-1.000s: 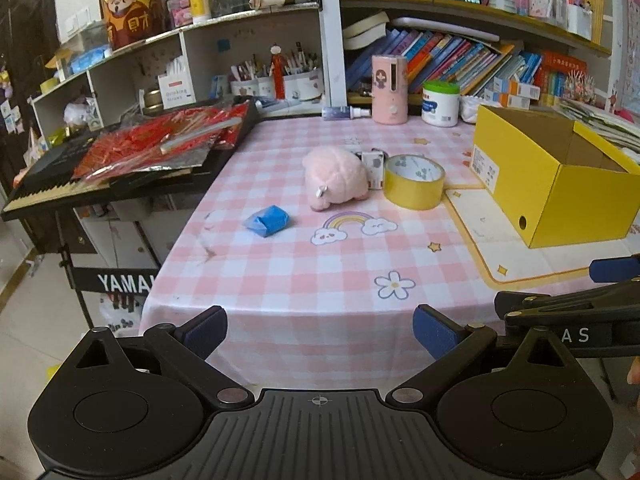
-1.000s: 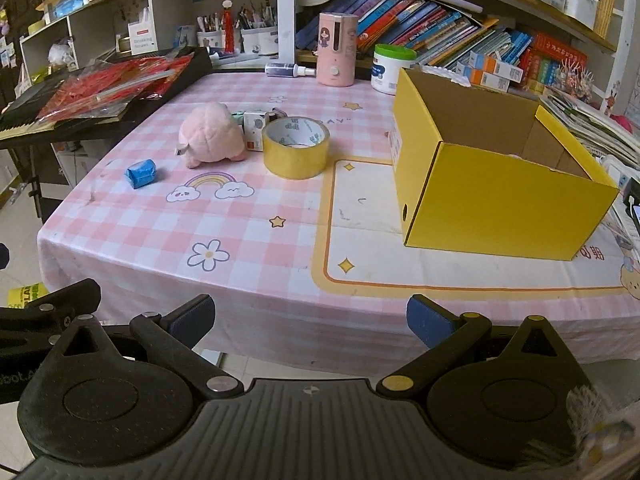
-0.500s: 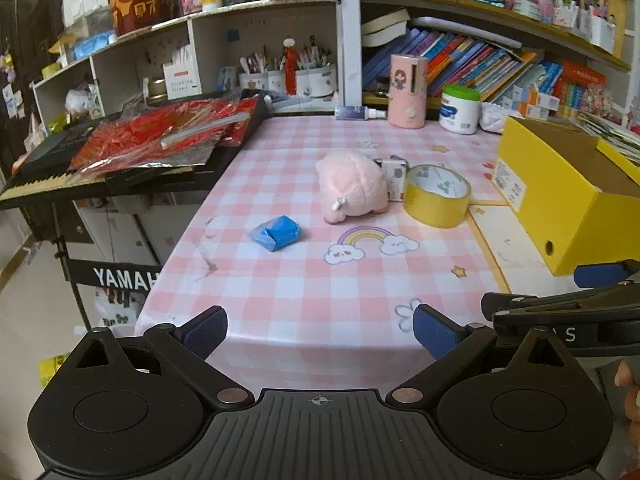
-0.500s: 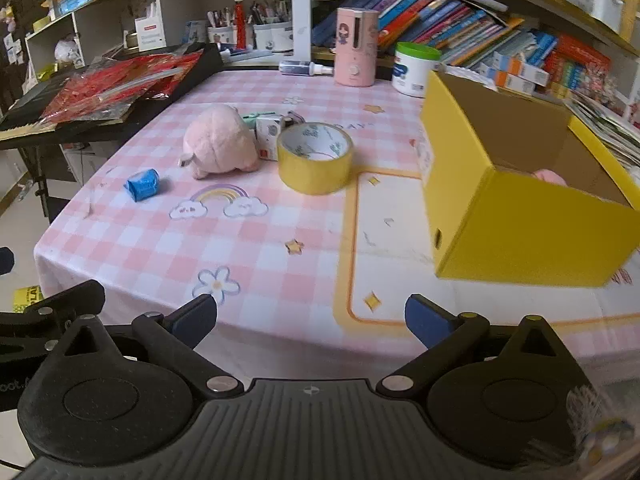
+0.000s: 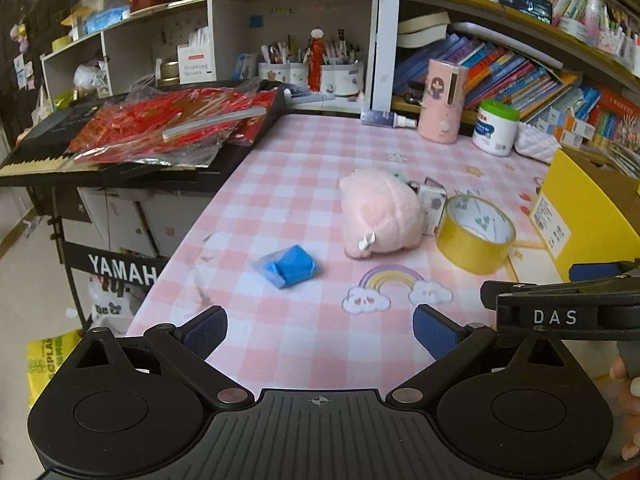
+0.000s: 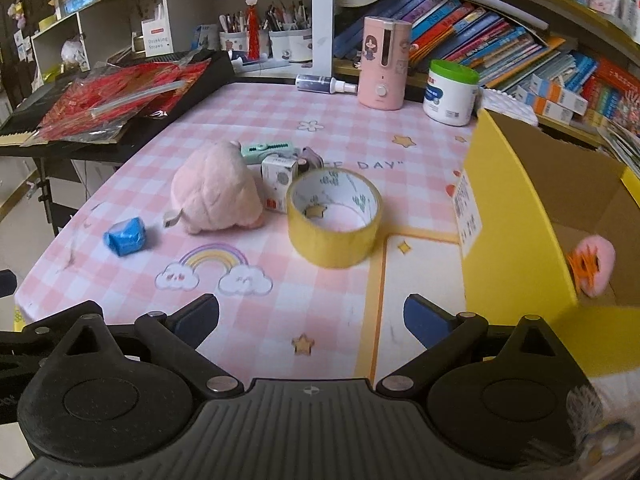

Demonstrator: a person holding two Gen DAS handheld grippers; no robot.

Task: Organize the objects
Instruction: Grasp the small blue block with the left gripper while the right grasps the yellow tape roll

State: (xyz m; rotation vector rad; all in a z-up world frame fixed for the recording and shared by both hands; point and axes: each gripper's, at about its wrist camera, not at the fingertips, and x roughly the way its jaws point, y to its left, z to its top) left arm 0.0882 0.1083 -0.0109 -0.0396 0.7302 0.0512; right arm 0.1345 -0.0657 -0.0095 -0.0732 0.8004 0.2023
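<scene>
On the pink checked tablecloth [image 5: 312, 168] lie a blue wrapped packet [image 5: 290, 266] [image 6: 125, 236], a pink plush toy [image 5: 380, 214] [image 6: 216, 196], a small white box [image 6: 278, 176] and a yellow tape roll [image 5: 474, 236] [image 6: 334, 220]. A mint green item [image 6: 266, 148] lies behind the plush. The open yellow box [image 6: 516, 216] [image 5: 584, 208] stands at the right with a pink fuzzy thing [image 6: 594, 266] inside. My left gripper [image 5: 318, 326] is open over the table's near edge, the packet just ahead. My right gripper [image 6: 312, 316] is open, short of the tape roll.
A black keyboard [image 5: 44, 156] with red foil packs [image 5: 160, 128] juts in at the left. A pink dispenser [image 6: 384, 64], a white jar [image 6: 450, 94] and a spray bottle [image 6: 324, 84] stand along the back before shelves of books. The right gripper's body [image 5: 560, 300] shows in the left view.
Both grippers have moved forward over the table, so the objects look nearer. The right view has swung so the yellow box's inside and a pink fuzzy thing show. Both stay open.
</scene>
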